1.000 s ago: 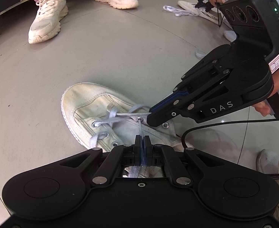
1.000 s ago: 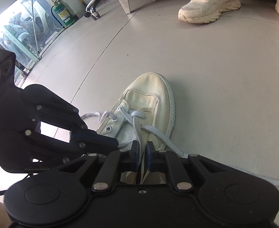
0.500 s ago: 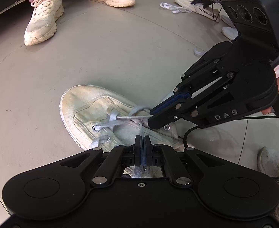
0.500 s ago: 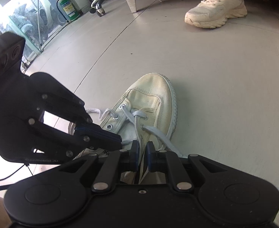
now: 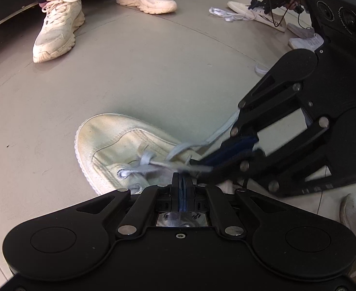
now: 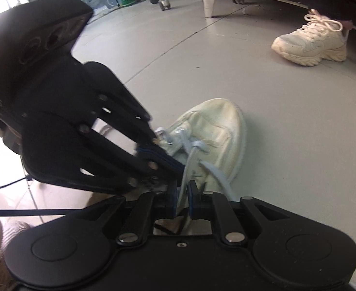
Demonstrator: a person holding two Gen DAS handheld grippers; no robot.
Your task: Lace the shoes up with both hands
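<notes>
A: Left wrist view: the left gripper [image 5: 182,181] is pressed together at the near edge, over the shoe [image 5: 119,150] on the floor [image 5: 153,77]. Whether it pinches the lace [image 5: 144,163] I cannot tell.

B: The right gripper [image 6: 182,191]?

A: Its jaws are opening, with a lace strand running between them.

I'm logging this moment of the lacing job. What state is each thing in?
Canvas shoe: flat on the floor, only partly laced.
Shoelace: crossed through the front eyelets, one strand running between the right gripper's fingers.
Left gripper: shut, over the eyelets.
Right gripper: jaws opening, lace in the gap.
Cream trainers: laced and worn by a bystander.
</notes>
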